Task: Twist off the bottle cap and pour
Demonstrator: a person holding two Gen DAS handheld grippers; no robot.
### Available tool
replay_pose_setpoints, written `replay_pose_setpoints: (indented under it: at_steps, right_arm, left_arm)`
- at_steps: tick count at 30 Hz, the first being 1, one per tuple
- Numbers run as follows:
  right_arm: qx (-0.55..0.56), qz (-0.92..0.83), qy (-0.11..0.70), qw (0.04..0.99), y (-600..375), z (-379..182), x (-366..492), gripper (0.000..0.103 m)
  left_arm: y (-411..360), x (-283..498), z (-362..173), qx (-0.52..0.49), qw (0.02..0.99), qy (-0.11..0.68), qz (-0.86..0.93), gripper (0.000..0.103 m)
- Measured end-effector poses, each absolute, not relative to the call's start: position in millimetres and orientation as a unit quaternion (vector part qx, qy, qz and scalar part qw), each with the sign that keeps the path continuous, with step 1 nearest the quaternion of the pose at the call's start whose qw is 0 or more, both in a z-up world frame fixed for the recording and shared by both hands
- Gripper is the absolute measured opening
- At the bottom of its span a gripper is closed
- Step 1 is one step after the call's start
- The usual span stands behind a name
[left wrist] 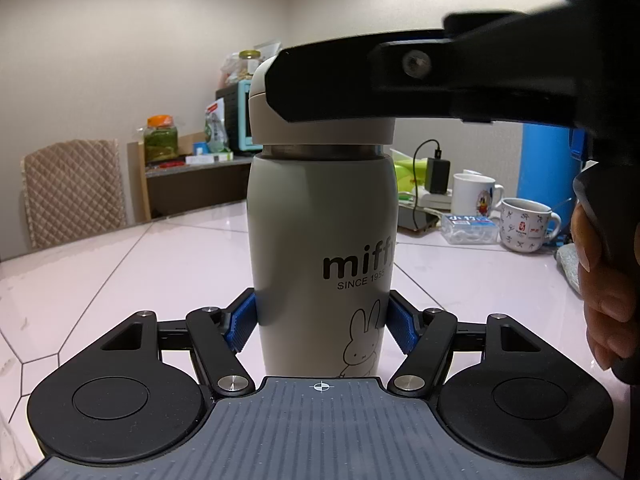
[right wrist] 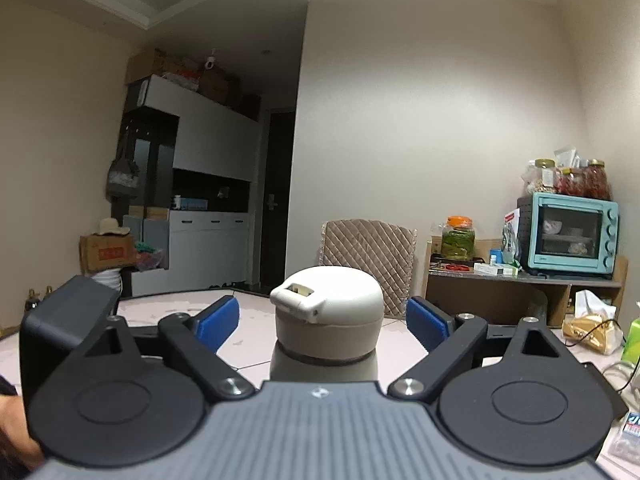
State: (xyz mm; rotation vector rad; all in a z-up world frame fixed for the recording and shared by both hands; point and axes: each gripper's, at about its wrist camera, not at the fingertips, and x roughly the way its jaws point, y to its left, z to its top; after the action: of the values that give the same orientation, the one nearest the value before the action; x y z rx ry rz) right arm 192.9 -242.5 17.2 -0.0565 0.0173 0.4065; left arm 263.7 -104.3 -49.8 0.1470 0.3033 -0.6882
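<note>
A beige "miffy" flask (left wrist: pixel 320 220) stands upright on the pale tiled table (left wrist: pixel 120 264). My left gripper (left wrist: pixel 322 320) is shut on its lower body, a blue pad pressing on each side. The flask's rounded beige cap (right wrist: pixel 332 304) sits on the neck, with a metal ring showing beneath it. My right gripper (right wrist: pixel 322 322) reaches in level at cap height, and its blue pads stand either side of the cap with a gap on each side, so it is open. In the left wrist view, one black finger of the right gripper (left wrist: pixel 340 80) crosses in front of the cap.
Two printed mugs (left wrist: pixel 524 224), a small blue-and-white box (left wrist: pixel 470 228) and a charger with its cable (left wrist: pixel 436 172) stand on the table to the right. A person's hand (left wrist: pixel 604 280) is at the right edge. A quilted chair (right wrist: pixel 368 252) and a shelf with a teal oven (right wrist: pixel 572 236) stand behind.
</note>
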Motion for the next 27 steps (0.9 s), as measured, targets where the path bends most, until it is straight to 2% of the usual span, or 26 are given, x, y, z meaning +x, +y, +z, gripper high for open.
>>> replay_pose_setpoints:
  at_steps: [11,20,27]
  right_arm:
    - [-0.043,0.155,0.007,0.987,-224.3,19.0,197.2,0.08]
    - [-0.05,0.151,0.01,0.987,-215.6,20.5,198.2,0.065]
    - [-0.052,0.166,0.012,0.985,-218.1,21.0,198.8,0.065]
  left_arm:
    - [-104.9,263.5,-50.4,0.071,0.928,0.148,-0.336,0.072]
    - [-104.9,255.1,-50.0,0.071,0.928,0.148,-0.336,0.072]
    - [-106.1,256.0,-50.2,0.07,0.928,0.149,-0.336,0.072]
